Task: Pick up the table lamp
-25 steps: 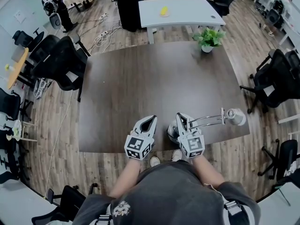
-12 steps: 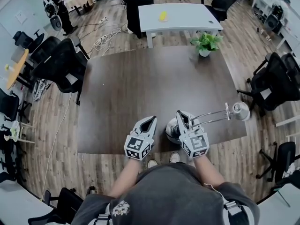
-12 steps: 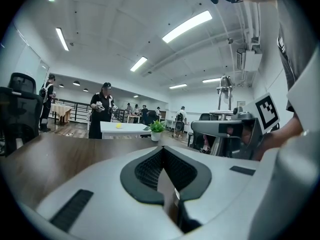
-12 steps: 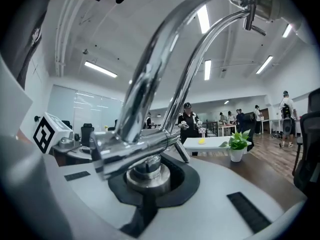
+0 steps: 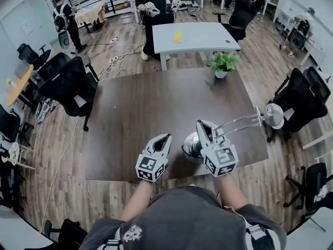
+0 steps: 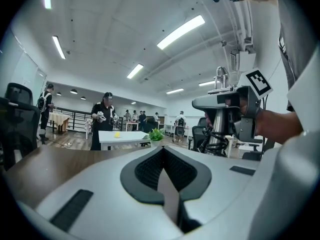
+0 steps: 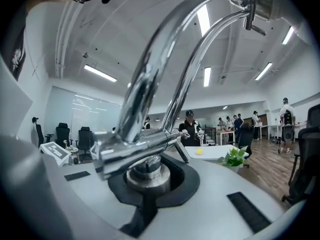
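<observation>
One chrome lamp [image 7: 142,89] — curved, tubular, glossy

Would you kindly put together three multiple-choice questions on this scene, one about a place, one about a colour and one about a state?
1. Where on the dark table does the potted plant stand?
A. near left corner
B. far right part
C. dead centre

2. What colour is the small thing on the white table?
A. red
B. blue
C. yellow

3. How is the right gripper?
A. shut on the table lamp
B. open and empty
C. shut on nothing

Answers:
1 B: the head view shows it by the far edge, right of the middle.
2 C: it shows bright yellow against the white top.
3 A: the right gripper view shows the jaws clasped round the lamp's chrome stem.
</observation>
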Tool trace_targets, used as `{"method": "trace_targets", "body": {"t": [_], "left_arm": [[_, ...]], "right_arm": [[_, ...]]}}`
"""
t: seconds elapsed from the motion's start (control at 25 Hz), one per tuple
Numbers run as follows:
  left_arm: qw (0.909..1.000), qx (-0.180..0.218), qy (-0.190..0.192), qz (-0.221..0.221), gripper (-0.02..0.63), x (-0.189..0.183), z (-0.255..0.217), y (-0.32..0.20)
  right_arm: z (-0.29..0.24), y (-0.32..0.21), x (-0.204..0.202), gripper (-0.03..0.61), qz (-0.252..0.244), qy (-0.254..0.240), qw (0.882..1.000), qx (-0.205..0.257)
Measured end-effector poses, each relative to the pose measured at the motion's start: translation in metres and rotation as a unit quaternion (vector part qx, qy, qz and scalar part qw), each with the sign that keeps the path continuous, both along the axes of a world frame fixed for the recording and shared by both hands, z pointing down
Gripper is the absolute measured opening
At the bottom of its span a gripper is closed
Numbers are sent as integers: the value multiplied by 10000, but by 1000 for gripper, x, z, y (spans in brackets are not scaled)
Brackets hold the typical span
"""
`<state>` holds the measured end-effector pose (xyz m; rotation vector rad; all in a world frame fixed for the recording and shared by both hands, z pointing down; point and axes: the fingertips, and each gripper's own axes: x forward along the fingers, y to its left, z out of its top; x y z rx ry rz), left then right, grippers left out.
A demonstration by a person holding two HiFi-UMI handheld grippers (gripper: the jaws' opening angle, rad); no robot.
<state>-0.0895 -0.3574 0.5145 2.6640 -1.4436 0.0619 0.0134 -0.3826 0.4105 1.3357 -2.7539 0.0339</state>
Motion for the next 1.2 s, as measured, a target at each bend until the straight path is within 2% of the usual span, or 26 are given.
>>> {"method": "trace_targets", "body": {"t": [0.2,0.44,1.2], "left_arm": [[9999,154,-6,-35,8,2,-15,1],[9998,185,10,-9,6,4,-19,8],[10000,-66,17,51,8,4,0,17]], "right_arm": [[-20,3,7,23,32,46,9999,148],[-14,7,13,23,165,76,9998,114],[10,15,18,23,299,139,9994,44]]}}
